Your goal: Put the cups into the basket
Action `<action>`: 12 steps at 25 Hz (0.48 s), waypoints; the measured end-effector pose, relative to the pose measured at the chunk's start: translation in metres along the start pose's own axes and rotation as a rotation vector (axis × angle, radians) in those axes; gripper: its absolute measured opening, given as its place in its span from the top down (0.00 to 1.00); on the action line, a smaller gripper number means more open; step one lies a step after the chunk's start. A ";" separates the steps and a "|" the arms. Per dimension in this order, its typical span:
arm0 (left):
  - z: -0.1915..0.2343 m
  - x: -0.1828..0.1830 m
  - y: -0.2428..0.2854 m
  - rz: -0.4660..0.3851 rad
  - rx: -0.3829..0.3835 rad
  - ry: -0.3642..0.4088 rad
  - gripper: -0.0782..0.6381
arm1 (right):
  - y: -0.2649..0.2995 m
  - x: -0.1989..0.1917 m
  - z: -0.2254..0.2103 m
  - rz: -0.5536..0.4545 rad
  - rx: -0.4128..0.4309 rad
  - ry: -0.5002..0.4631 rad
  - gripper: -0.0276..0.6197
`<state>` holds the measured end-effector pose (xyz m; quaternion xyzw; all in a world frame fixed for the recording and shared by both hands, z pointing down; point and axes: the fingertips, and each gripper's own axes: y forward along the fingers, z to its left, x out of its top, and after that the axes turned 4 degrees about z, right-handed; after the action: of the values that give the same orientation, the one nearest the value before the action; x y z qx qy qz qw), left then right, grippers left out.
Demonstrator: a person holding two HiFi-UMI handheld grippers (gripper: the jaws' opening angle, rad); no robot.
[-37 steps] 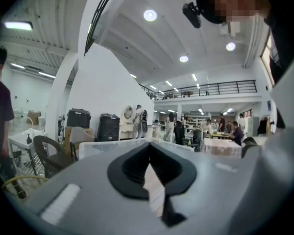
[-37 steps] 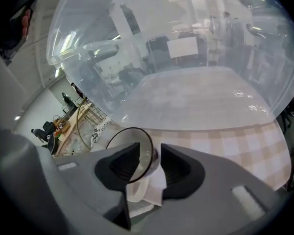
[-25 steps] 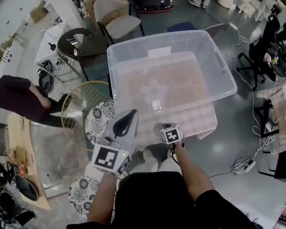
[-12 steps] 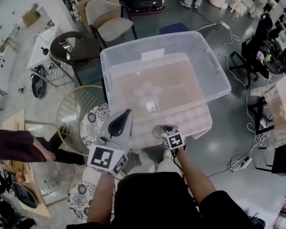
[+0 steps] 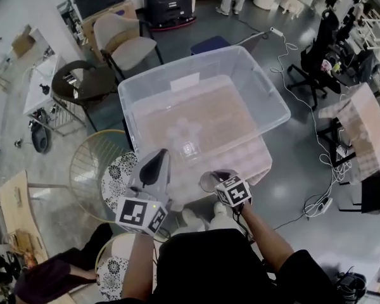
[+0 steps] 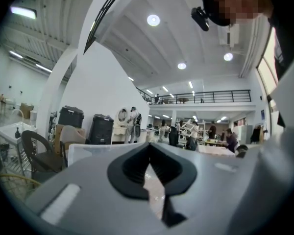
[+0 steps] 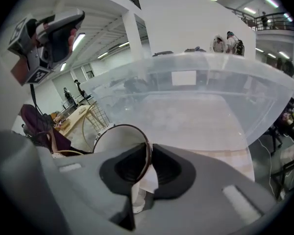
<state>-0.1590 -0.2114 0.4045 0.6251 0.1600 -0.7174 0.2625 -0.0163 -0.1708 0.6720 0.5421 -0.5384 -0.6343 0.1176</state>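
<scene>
**Cup clamped by the rim, short of the basket**

Basket (image 5: 240,68) first: a big clear tub, open at the top, standing on the counter (image 5: 263,163) and filling most of it; something small and clear lies on its floor, perhaps a cup already in, though it is too hazy to tell.

Left gripper (image 5: 157,157) hangs outside the basket's near wall, toward the counter's near left corner; its fingers are together and its own view shows nothing between them.

Right gripper (image 5: 216,177) sits just beside it at the counter's near edge; its fingers are clamped on the rim of the cup (image 7: 115,141), one inside the mouth and one outside.

That cup is white with a dark lip, tipped on its side with the mouth turned left; it is off the counter and still outside the basket's near wall.

The step in hand looks to be the carry. The next move calls for lifting the cup above the near wall, taking it in over the open floor, lowering it, and only then parting the fingers; a pinch on the rim alone may let the cup swing, so a steady pace would suit.
</scene>
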 end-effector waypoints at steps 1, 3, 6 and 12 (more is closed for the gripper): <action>0.001 0.000 0.001 -0.001 -0.003 0.000 0.88 | -0.006 0.003 0.003 -0.004 0.004 -0.004 0.89; 0.000 -0.001 0.003 -0.003 -0.010 -0.004 0.88 | -0.021 0.008 0.006 -0.016 0.011 -0.011 0.89; -0.001 0.000 0.004 -0.010 -0.020 -0.009 0.88 | -0.050 0.023 0.010 -0.046 0.017 -0.028 0.89; -0.003 0.003 0.005 -0.019 -0.032 -0.011 0.88 | -0.106 0.060 0.025 -0.083 0.035 -0.069 0.89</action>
<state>-0.1540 -0.2142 0.4014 0.6153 0.1760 -0.7207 0.2664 -0.0134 -0.1598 0.5481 0.5437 -0.5304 -0.6473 0.0632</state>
